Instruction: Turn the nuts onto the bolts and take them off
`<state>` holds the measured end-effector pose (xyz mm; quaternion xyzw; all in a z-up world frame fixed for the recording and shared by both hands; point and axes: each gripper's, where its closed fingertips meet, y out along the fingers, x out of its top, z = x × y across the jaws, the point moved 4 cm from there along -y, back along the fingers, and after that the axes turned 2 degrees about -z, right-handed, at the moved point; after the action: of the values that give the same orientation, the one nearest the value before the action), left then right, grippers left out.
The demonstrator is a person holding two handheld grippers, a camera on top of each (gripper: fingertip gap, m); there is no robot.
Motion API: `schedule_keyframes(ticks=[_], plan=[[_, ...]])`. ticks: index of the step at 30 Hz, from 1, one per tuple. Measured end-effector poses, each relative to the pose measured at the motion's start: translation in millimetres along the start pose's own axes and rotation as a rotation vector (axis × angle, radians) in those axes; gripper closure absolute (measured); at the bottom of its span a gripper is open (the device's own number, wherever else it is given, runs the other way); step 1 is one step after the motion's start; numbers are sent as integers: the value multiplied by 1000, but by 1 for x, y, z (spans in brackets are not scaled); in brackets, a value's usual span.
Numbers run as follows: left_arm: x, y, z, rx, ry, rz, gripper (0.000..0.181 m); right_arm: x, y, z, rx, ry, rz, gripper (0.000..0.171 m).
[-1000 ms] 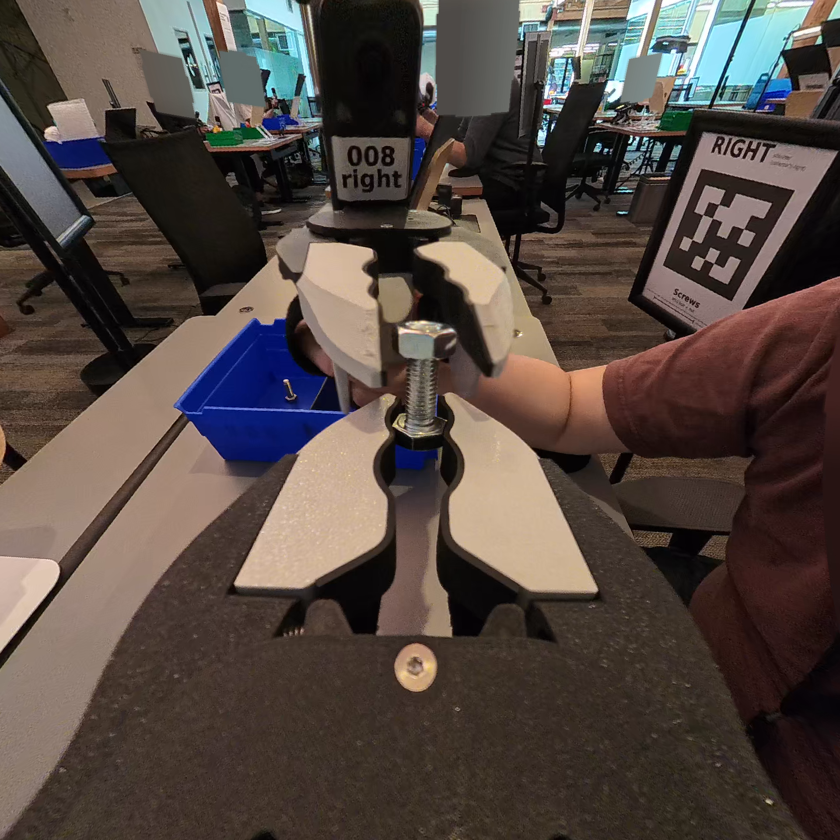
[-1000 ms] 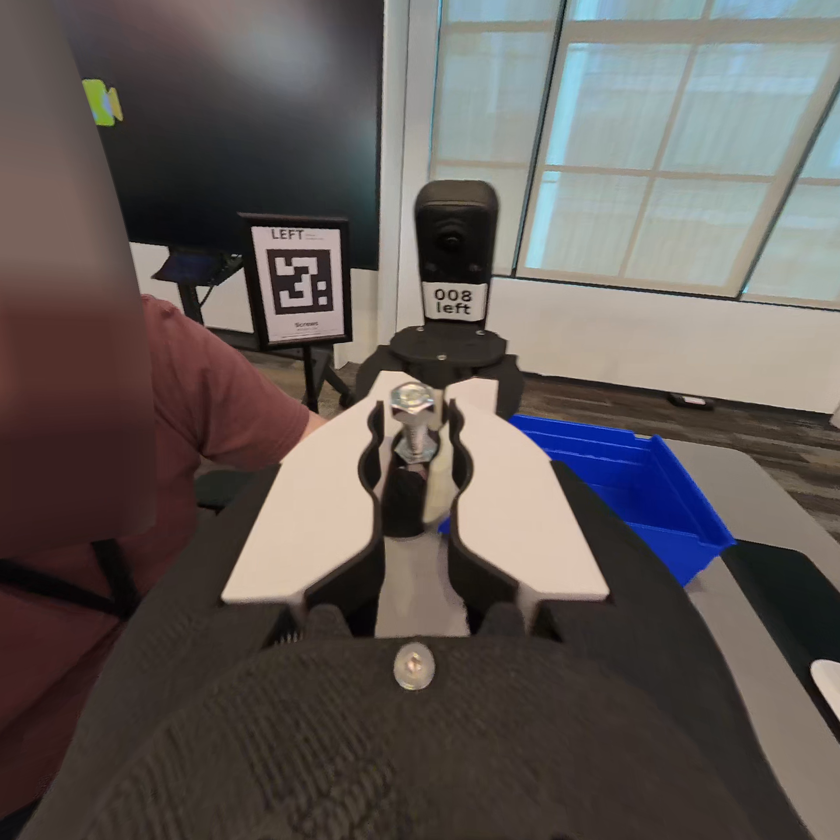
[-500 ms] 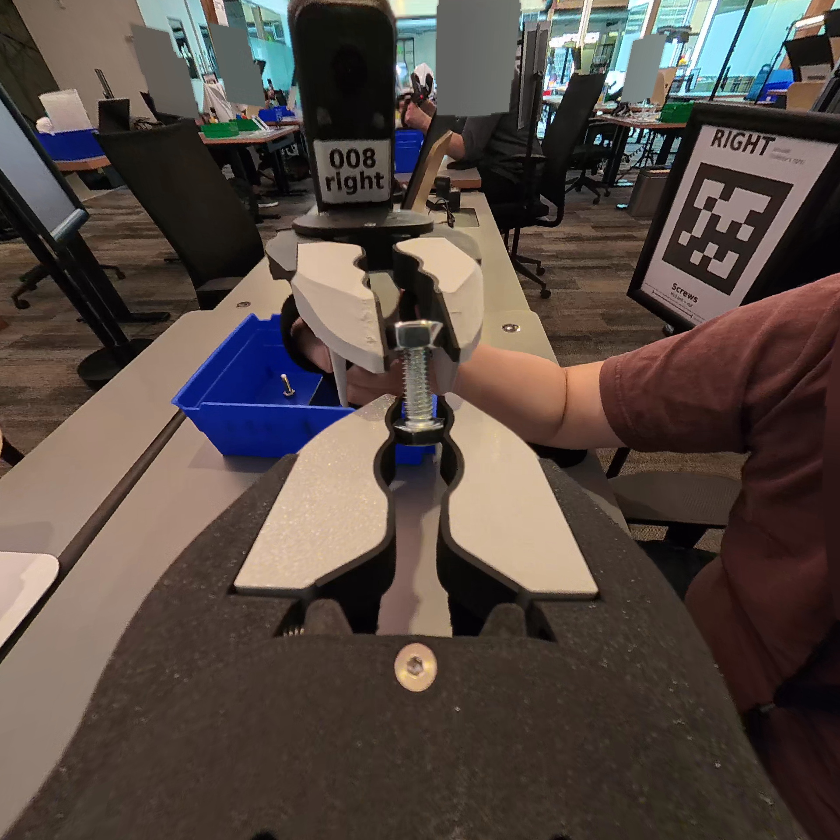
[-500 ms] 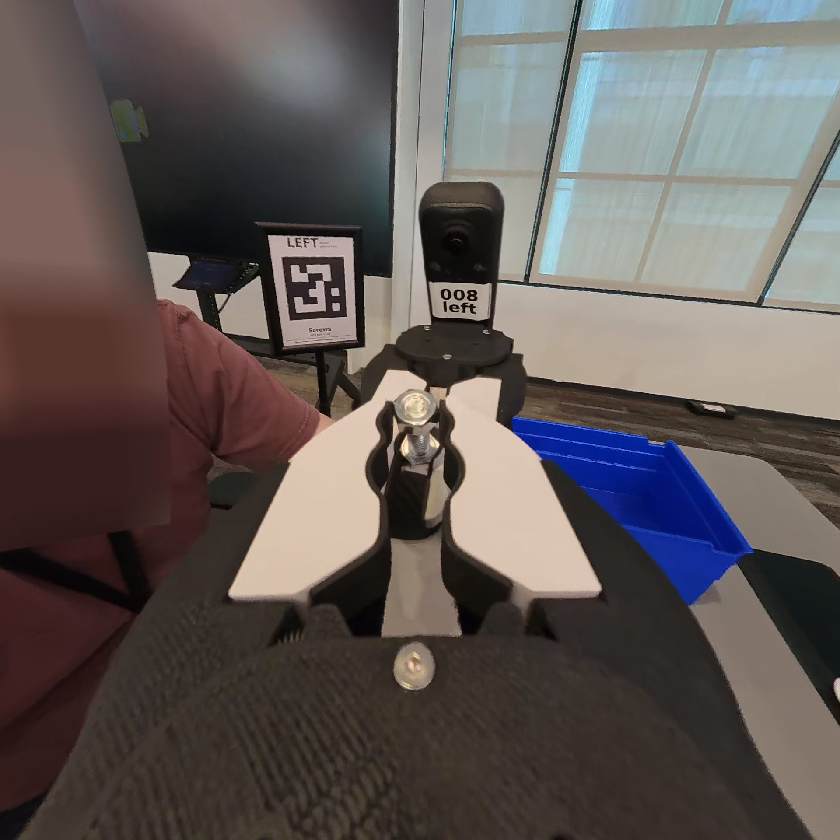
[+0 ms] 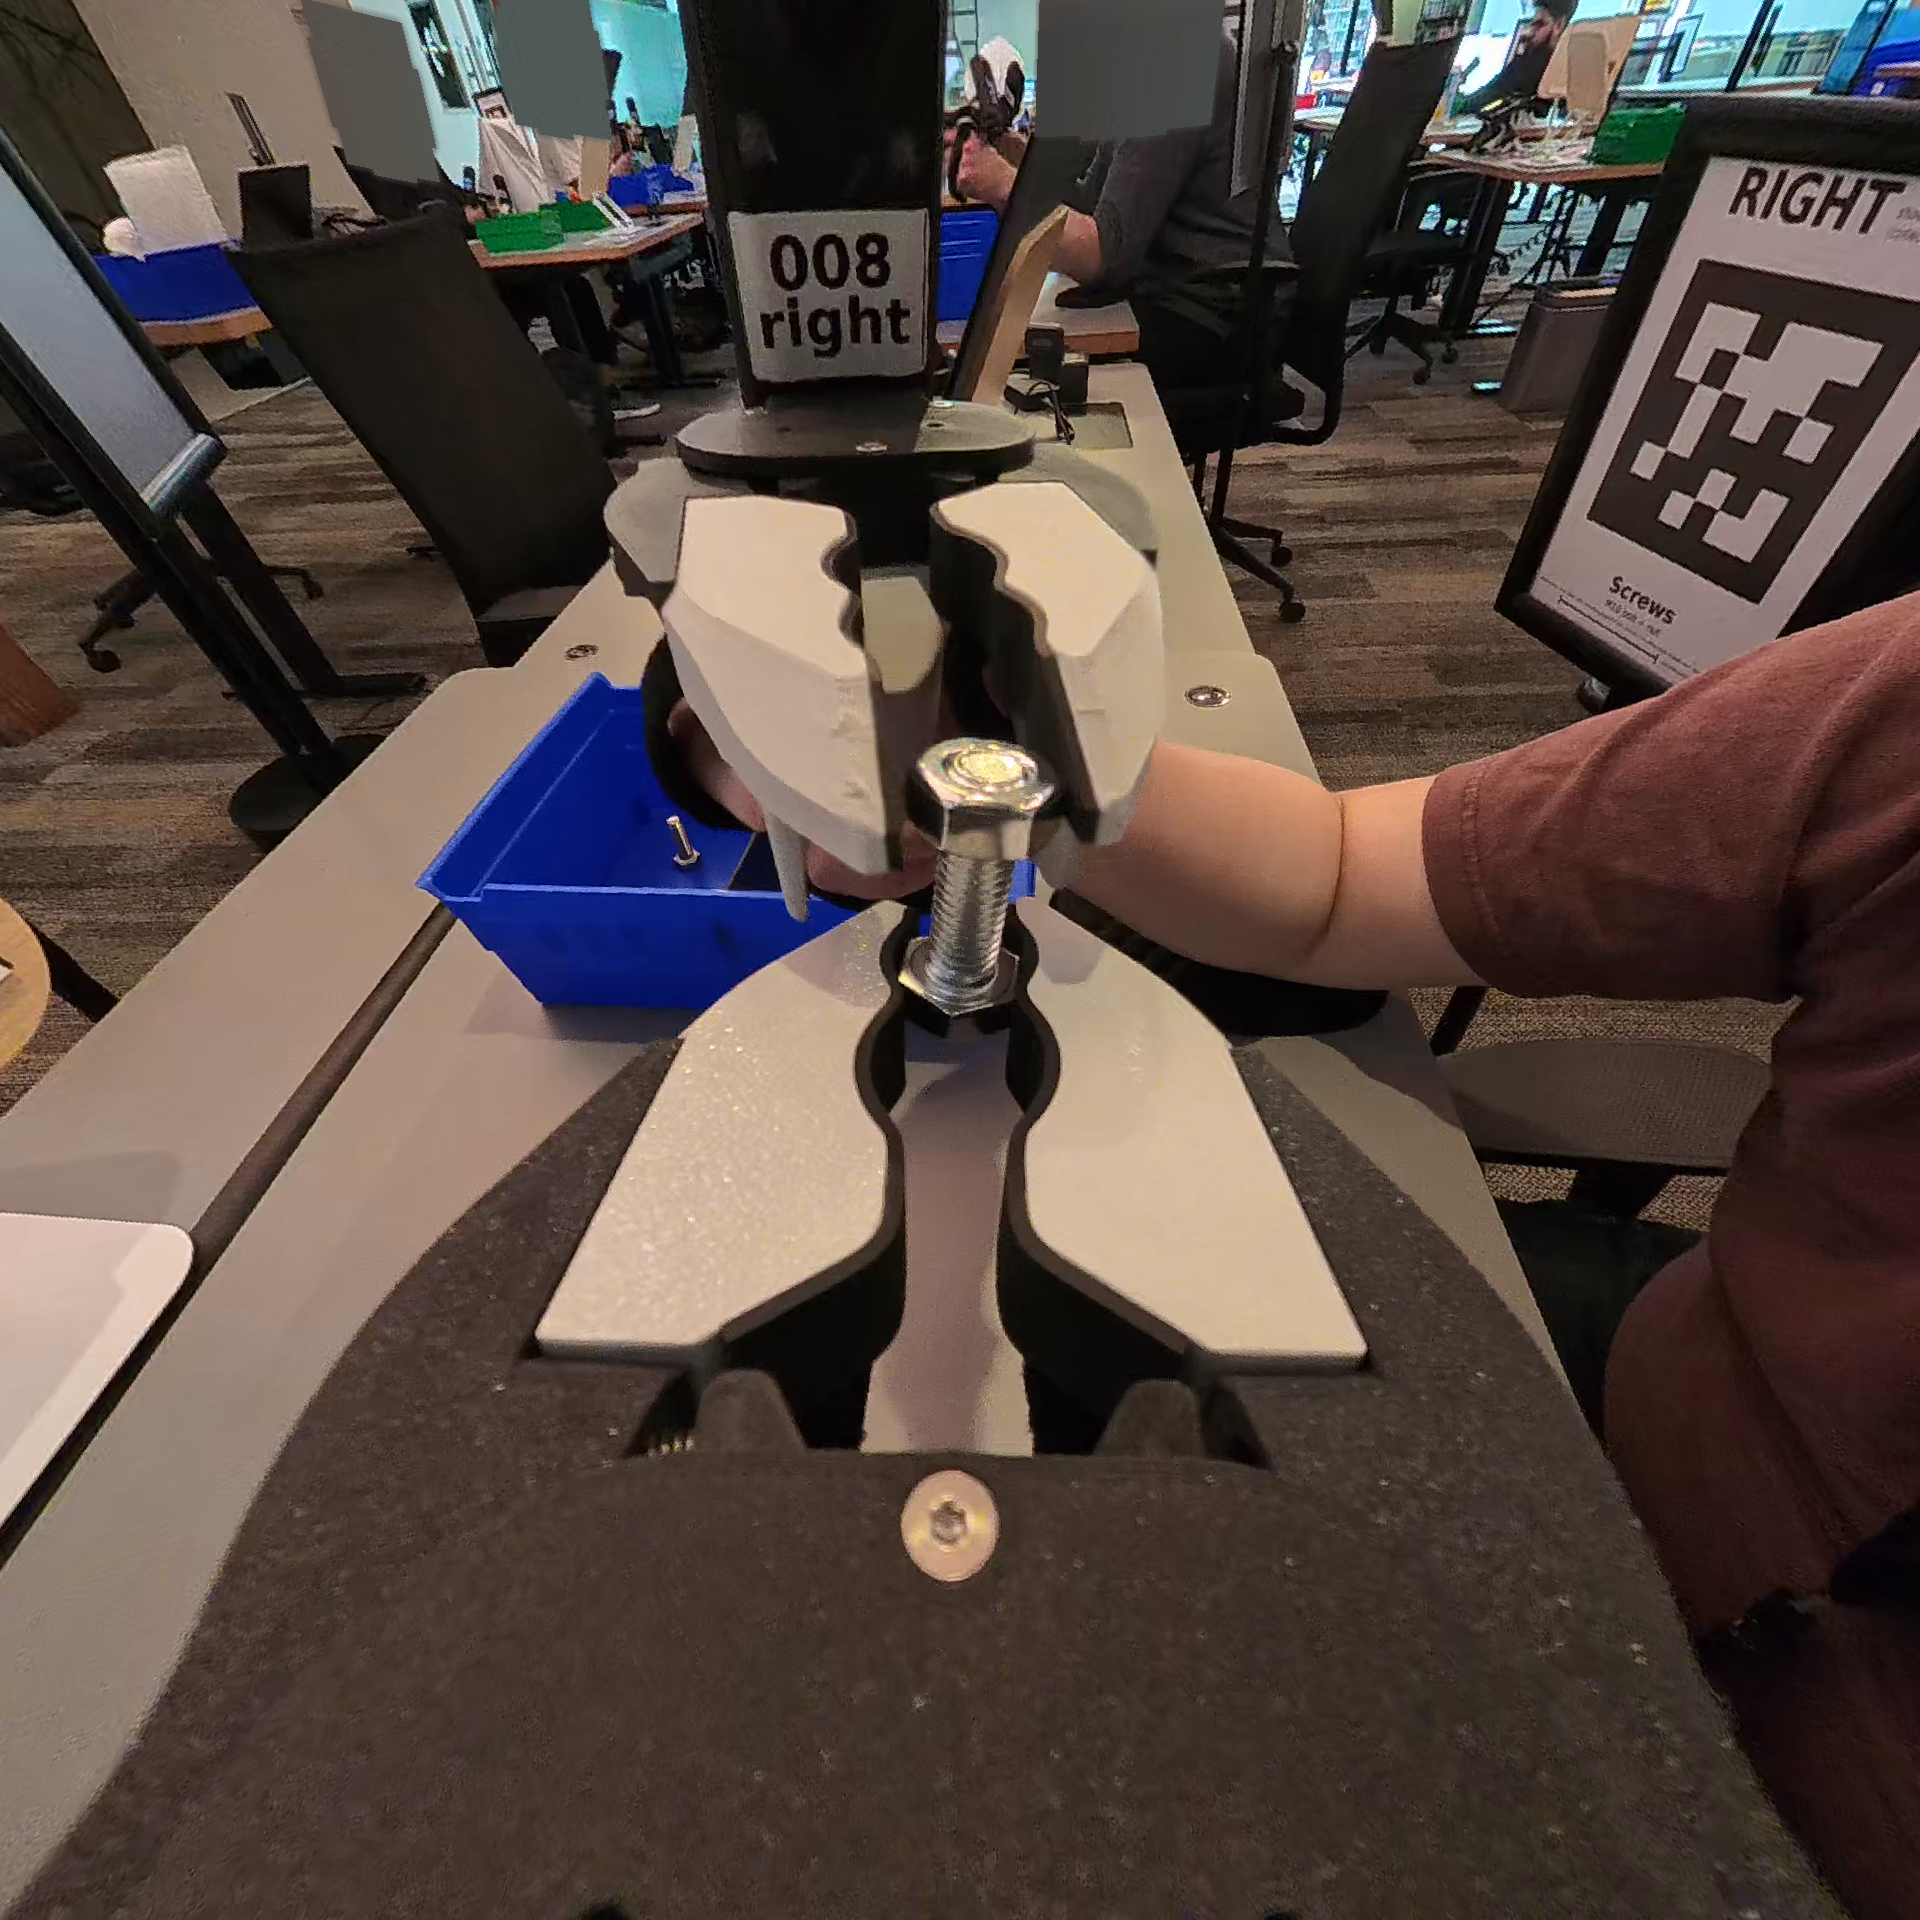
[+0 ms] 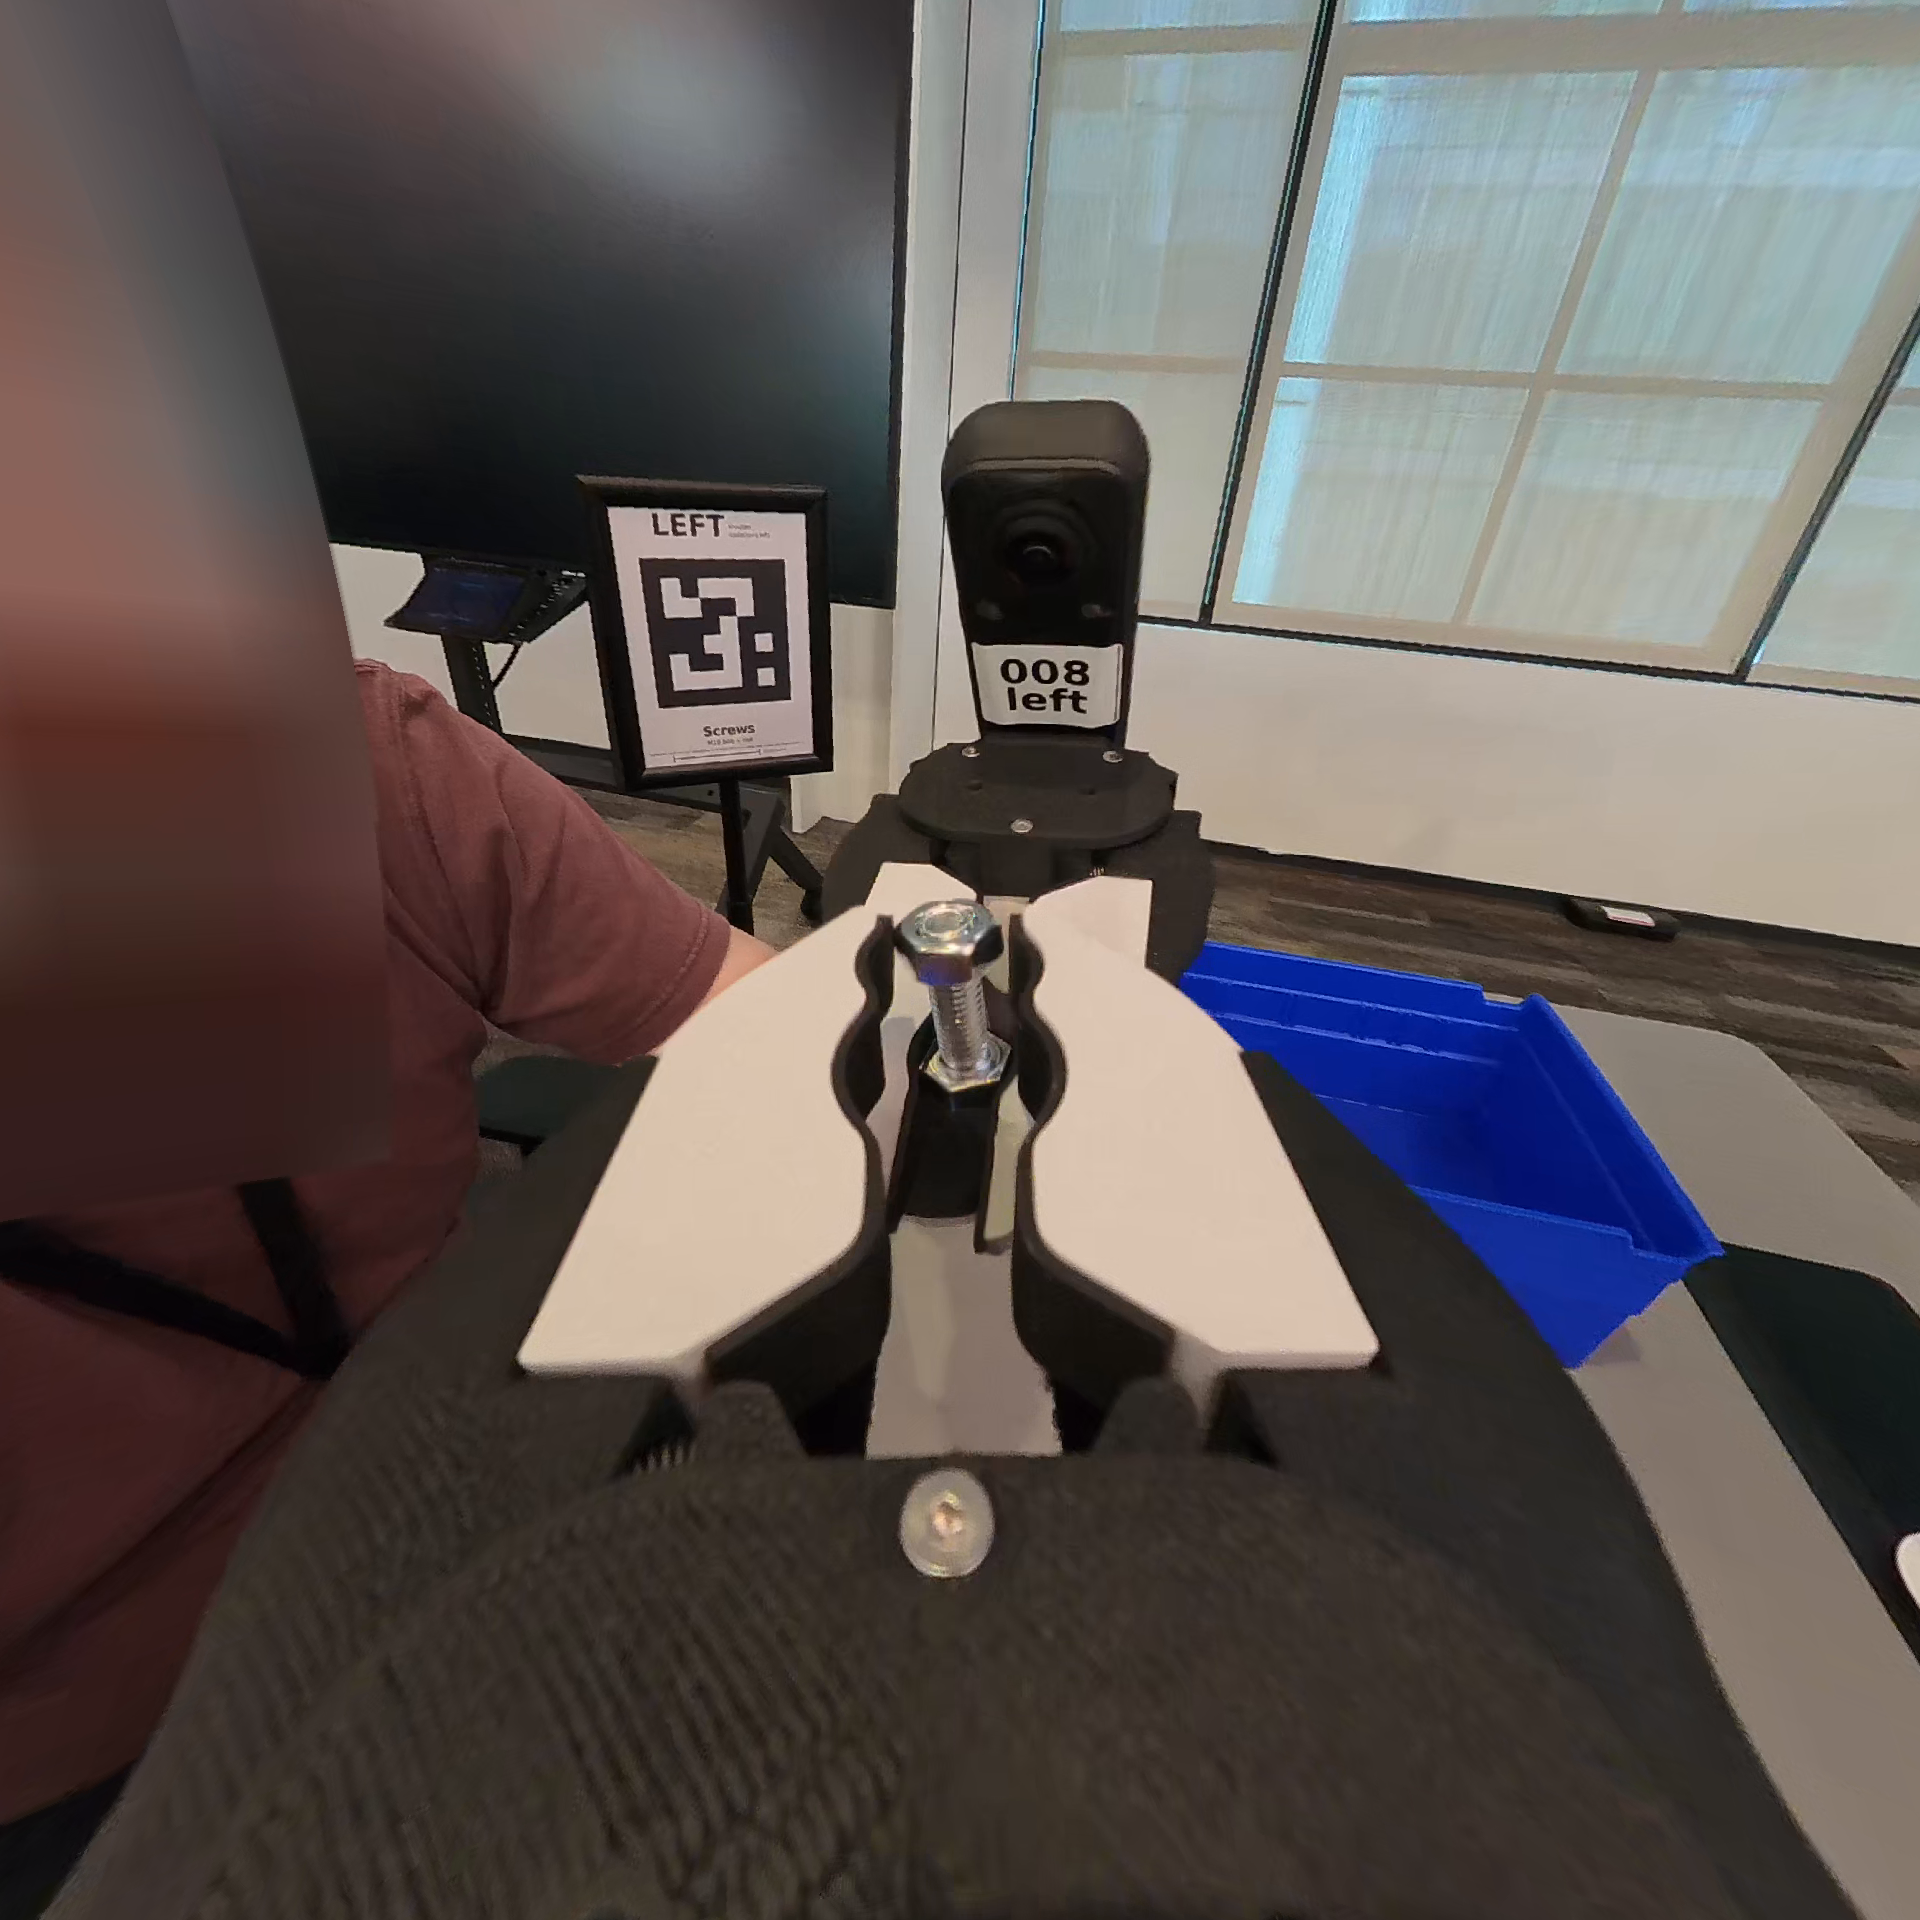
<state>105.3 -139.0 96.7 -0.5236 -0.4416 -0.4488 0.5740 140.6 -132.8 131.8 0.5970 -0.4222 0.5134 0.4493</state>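
Observation:
A silver hex bolt [image 5: 968,894] stands upright between the two grippers, which face each other above the grey table [image 5: 312,1039]. My left gripper [image 5: 956,956] is shut on the nut [image 5: 956,985] threaded low on the shank. My right gripper [image 5: 977,821] is shut on the bolt's head from the far side. In the right wrist view my right gripper [image 6: 948,925] clamps the bolt head [image 6: 948,935], and the nut [image 6: 971,1070] sits below on the thread. The left gripper's fingers [image 6: 1101,914] reach in underneath, their tips hidden.
A blue bin [image 5: 582,935] stands on the table just behind the grippers, with one small bolt [image 5: 677,840] inside; it also shows in the right wrist view [image 6: 1455,1143]. A person's forearm [image 5: 1247,883] reaches in from the right. Framed marker signs [image 5: 1745,395] [image 6: 717,634] stand beside the table. There is about 5 cm between the tips of the two grippers.
The right gripper has shifted and tilted a little while holding the bolt head. More thread shows between head and nut in the right wrist view. Both grips are unchanged.

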Motion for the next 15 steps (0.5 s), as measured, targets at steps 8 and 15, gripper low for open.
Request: schedule_keyframes(ticks=[8,15], plan=[[6,-3,-5,-62,-31,-44,167,8,-14,-2,44,38,-78,152],[2,0,-6,-64,-30,-26,167,5,-6,2,15,-10,-35,147]])
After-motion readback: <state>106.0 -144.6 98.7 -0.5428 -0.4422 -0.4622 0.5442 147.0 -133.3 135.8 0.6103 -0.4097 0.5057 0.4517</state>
